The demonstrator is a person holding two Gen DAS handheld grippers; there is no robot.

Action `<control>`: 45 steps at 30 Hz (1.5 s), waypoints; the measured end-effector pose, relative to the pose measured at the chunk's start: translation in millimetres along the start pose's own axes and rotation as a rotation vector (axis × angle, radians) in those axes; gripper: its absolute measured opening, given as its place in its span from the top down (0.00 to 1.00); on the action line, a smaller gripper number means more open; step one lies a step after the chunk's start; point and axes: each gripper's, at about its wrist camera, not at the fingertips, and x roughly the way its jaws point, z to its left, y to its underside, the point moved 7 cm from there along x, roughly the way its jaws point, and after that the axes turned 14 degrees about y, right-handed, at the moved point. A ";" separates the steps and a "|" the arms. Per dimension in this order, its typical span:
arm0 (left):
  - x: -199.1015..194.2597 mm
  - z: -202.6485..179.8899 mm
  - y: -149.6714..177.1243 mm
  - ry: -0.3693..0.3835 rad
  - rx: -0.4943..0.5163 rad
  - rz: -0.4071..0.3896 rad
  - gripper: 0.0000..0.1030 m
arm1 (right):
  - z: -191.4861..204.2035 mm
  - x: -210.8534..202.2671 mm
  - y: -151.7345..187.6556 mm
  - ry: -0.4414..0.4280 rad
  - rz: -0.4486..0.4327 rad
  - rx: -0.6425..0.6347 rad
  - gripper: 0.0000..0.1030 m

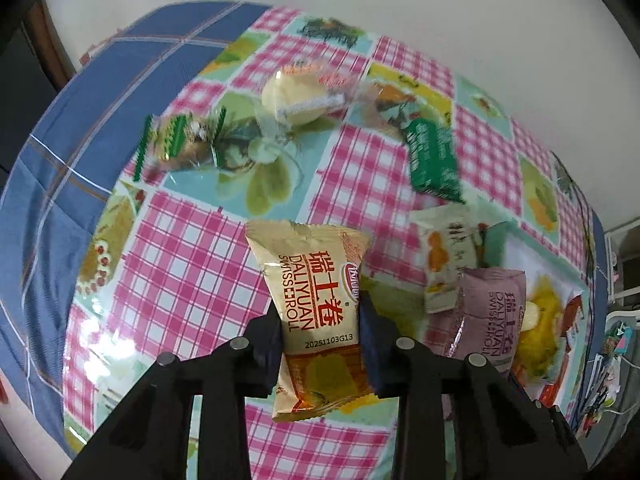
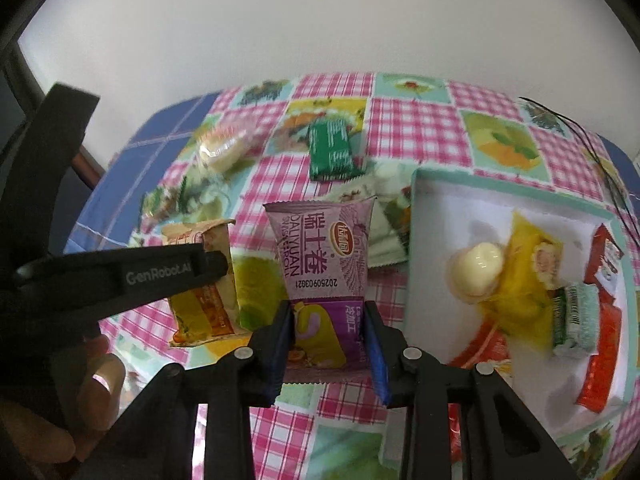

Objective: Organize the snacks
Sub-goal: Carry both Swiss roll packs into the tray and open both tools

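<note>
Two grippers each pinch a Swiss roll at frame centre: the left gripper [image 1: 320, 344] clamps the gold packet [image 1: 316, 300], the right gripper [image 2: 328, 344] the purple packet [image 2: 324, 276].

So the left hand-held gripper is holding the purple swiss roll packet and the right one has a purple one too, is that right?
Not quite. In the left wrist view the left hand-held gripper holds a gold swiss roll packet. The right hand-held gripper does hold the purple swiss roll packet.
</note>
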 end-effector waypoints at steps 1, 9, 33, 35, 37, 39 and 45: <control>-4.7 -0.4 -2.4 -0.001 0.007 -0.008 0.66 | -1.9 -3.7 -1.1 -0.007 -0.006 0.006 0.65; -37.2 -16.7 -8.2 -0.008 0.056 -0.063 0.66 | -15.7 -33.0 -11.2 -0.038 -0.057 0.037 0.65; -27.9 -136.6 11.7 0.045 0.286 -0.092 0.66 | -162.1 -47.6 -17.7 0.004 -0.111 0.357 0.65; -22.2 -146.1 12.9 0.048 0.313 -0.091 0.66 | -177.1 -45.6 -15.6 0.019 -0.115 0.382 0.65; -15.9 -152.6 13.6 0.048 0.329 -0.087 0.66 | -191.5 -43.3 -14.4 0.029 -0.117 0.405 0.65; -9.4 -158.9 13.8 0.051 0.341 -0.080 0.66 | -201.7 -41.8 -14.5 0.033 -0.118 0.422 0.65; 5.7 -176.6 12.1 0.044 0.395 -0.085 0.66 | -224.1 -30.5 -15.1 0.052 -0.108 0.458 0.65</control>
